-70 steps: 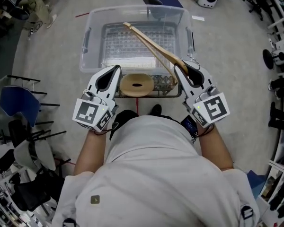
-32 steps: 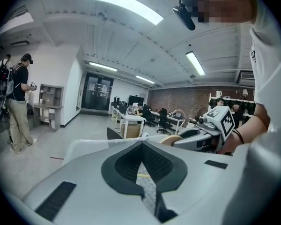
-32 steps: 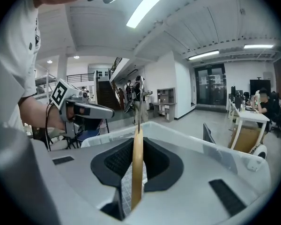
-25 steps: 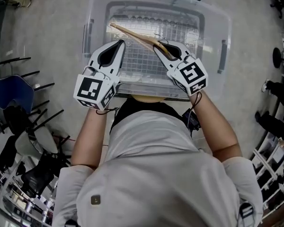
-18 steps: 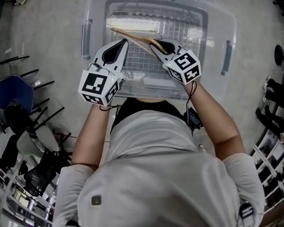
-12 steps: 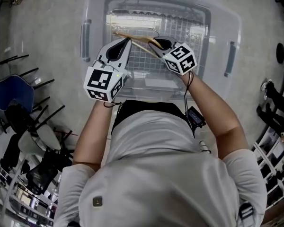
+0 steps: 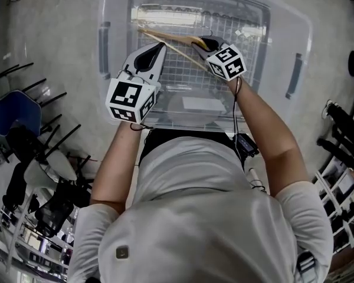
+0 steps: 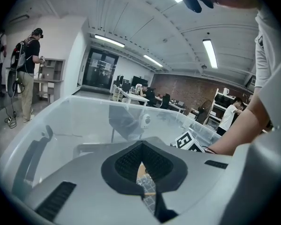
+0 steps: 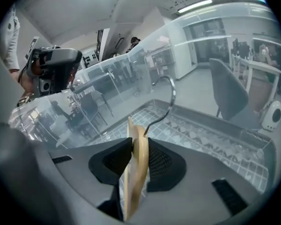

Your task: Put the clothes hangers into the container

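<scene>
The clear plastic storage container (image 7: 283, 52) fills the upper part of the head view, lid off. Apart from what the gripper has brought in, its grid-patterned floor (image 7: 224, 93) looks bare; no other hanger shows inside. Both of the person's forearms reach over its near edge.

The left gripper (image 7: 161, 45) hangs inside, toward the left wall. Its jaws are drawn together to a thin slit with nothing between them. Through that slit only a bit of floor and a sliver of wood beyond can be seen.

The right gripper (image 7: 197, 40) is low over the far half of the floor, near the middle. Its jaws have just been opening. The wooden clothes hanger (image 9: 136, 172) stands on edge between the pads, but a strip of floor shows between the wood and one pad, so the hold looks slack rather than clamped.

One arm of the hanger slants away toward the far left corner of the container. Its metal hook (image 9: 172, 96) curls up ahead of the jaws, toward the far wall.

This looks like the release step: the hanger is already down inside the walls and being let go. The next move calls for spreading the jaws enough for the wood to drop flat. The right gripper should then lift straight back over the near edge without catching the hook or dragging the hanger along
</scene>
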Demonstrator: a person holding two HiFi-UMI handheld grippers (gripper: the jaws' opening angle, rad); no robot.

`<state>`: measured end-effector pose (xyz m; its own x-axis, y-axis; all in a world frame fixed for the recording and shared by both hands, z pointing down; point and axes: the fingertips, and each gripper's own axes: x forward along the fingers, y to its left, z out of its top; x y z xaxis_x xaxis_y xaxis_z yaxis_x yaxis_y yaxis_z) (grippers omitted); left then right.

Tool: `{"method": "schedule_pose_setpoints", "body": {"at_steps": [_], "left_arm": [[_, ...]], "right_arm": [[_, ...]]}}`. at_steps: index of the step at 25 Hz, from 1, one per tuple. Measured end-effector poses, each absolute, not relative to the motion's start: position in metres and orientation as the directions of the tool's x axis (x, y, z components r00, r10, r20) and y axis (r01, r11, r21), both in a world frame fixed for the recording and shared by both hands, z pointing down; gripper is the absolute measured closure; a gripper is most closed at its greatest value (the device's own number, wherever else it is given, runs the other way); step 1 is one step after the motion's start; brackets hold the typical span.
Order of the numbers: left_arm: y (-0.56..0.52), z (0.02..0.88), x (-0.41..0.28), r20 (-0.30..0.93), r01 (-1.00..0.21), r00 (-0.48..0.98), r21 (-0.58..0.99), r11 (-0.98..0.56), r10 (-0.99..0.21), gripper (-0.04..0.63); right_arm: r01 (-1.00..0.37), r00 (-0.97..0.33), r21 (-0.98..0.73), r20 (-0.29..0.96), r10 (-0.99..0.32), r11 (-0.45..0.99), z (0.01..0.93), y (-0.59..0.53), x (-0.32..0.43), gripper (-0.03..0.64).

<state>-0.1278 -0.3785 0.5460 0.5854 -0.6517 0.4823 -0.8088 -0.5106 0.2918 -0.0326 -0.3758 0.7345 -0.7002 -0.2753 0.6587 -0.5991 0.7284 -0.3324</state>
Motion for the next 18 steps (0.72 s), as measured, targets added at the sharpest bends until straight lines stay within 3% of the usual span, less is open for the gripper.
{"method": "schedule_pose_setpoints", "body": {"at_steps": [11, 18], "left_arm": [[-0.387, 0.560, -0.118, 0.491, -0.793, 0.605, 0.309, -0.524, -0.627, 0.578], [-0.394, 0.568, -0.119, 0.500, -0.794, 0.603, 0.302, -0.527, -0.622, 0.578]], "right_arm": [[-0.712, -0.590, -0.278, 0.735, -0.335, 0.644, 0.784, -0.410, -0.006, 0.410], [-0.772, -0.473, -0.187, 0.808, -0.352, 0.608, 0.817, -0.423, 0.007, 0.407]]}}
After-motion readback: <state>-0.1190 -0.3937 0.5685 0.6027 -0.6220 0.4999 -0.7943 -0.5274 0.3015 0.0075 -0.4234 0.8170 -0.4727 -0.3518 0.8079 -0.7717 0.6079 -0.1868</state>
